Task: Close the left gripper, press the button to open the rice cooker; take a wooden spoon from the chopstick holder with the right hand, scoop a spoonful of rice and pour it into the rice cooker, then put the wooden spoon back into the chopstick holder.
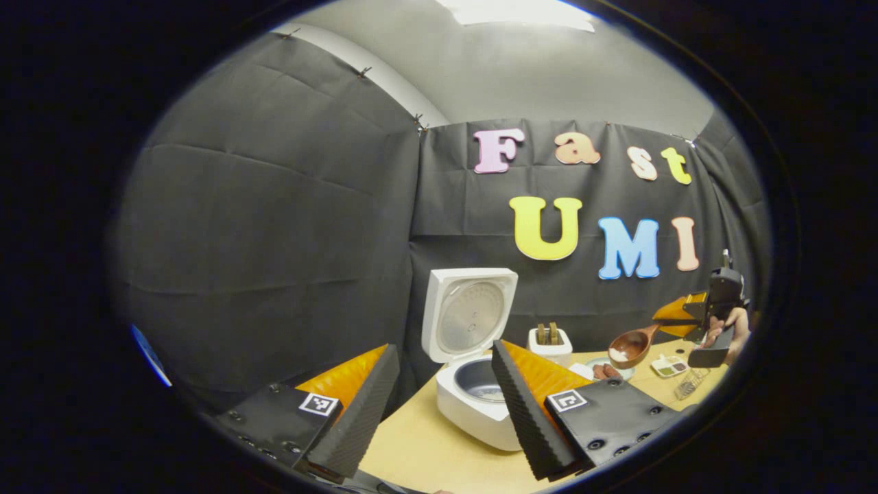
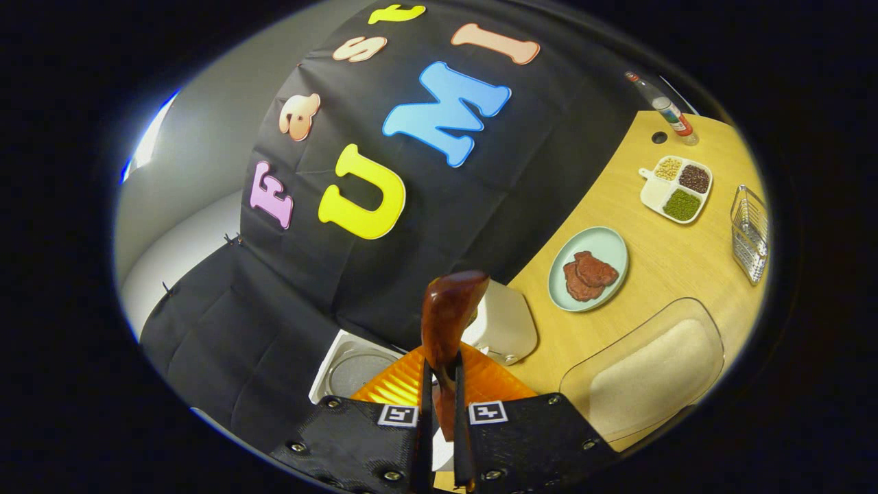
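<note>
Right gripper (image 2: 439,384) clamps wooden spoon (image 2: 449,312) holding rice, right of open rice cooker (image 1: 480,401); left gripper (image 1: 439,405) released, near it — tilt mid-carry could spill rice on table (image 1: 425,449).

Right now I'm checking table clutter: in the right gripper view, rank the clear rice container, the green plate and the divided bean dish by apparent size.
1. clear rice container, though it's nearest the camera, which inflates it
2. green plate
3. divided bean dish, farthest away
</note>
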Demonstrator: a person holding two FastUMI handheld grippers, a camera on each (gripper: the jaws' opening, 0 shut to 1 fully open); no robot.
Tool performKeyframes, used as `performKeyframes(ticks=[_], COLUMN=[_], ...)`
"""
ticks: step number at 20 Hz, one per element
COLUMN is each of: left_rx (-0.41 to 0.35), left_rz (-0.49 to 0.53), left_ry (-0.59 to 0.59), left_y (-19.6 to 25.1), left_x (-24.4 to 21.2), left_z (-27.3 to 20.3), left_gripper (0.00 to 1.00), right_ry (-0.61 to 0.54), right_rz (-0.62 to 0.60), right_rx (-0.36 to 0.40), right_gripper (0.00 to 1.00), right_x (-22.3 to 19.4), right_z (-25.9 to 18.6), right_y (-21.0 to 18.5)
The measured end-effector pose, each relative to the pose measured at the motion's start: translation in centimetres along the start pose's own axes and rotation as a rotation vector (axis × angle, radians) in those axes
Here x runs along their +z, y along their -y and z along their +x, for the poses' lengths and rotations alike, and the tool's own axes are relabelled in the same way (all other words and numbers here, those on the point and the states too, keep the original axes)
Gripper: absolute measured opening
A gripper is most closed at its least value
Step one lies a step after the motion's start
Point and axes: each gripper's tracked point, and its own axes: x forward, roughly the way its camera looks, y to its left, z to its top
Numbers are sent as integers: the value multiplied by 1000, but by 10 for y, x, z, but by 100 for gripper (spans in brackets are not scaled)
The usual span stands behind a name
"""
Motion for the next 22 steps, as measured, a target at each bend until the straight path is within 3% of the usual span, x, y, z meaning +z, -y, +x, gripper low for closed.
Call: performKeyframes(ticks=[3,4,5,6,9,12,13,16,22], left_rx=[41,57,74,92,142,189,203,240,290], left_rz=[-4,-6,-8,-9,-15,-25,-28,-27,-36], left_ry=[-5,-7,-9,-10,-14,-24,-29,-42,-66], left_y=[-23,-32,-40,-47,-70,-88,-93,-106,-119], left_x=[-2,-3,-4,-5,-7,-12,-12,-20,-30], left_z=[-5,-8,-10,-12,-22,-34,-36,-45,-57], left_gripper=[95,91,92,99,95,99,94,99,97], right_ry=[-26,-35,-46,-56,-81,-104,-112,-137,-191], right_rz=[-25,-31,-40,-51,-91,-149,-169,-232,-442], right_rx=[20,27,34,40,52,63,59,48,-2], right_gripper=[12,12,12,12,12,13,12,12,12], right_x=[-17,-23,-30,-37,-56,-75,-84,-106,-144], right_z=[22,29,37,44,62,82,89,112,165], right_y=[-20,-26,-33,-39,-54,-65,-66,-71,-57])
